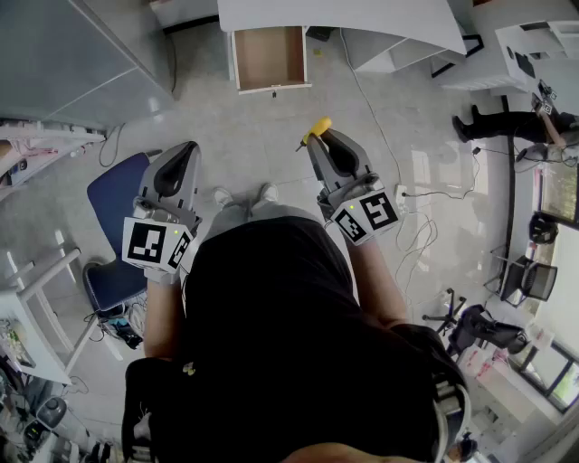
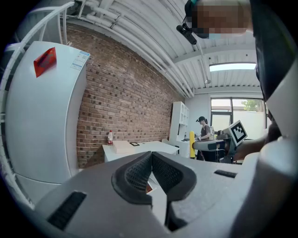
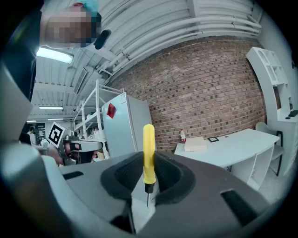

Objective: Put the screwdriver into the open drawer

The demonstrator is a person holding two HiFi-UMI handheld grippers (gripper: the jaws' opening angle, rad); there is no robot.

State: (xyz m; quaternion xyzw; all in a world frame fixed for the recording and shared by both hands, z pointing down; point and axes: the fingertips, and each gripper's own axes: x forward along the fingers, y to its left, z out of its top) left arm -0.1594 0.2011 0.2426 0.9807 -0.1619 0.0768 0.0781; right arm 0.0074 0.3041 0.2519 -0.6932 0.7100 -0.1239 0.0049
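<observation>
My right gripper [image 1: 318, 137] is shut on a yellow-handled screwdriver [image 3: 148, 155]. In the right gripper view it stands upright between the pads, its metal tip down. In the head view the screwdriver [image 1: 317, 129] sticks out at the jaw tips, short of the open drawer [image 1: 270, 58], which looks empty and juts from a white desk [image 1: 339, 16] ahead. My left gripper [image 1: 184, 152] is held level at the left, jaws shut with nothing between them; the left gripper view shows its pads [image 2: 139, 173] touching.
A blue chair [image 1: 116, 222] stands at my left beside a grey cabinet [image 1: 63, 63]. Cables [image 1: 412, 194] run over the floor at right. A white table [image 3: 223, 148] against the brick wall bears a box and a bottle. A person stands by shelves far off [image 2: 203, 130].
</observation>
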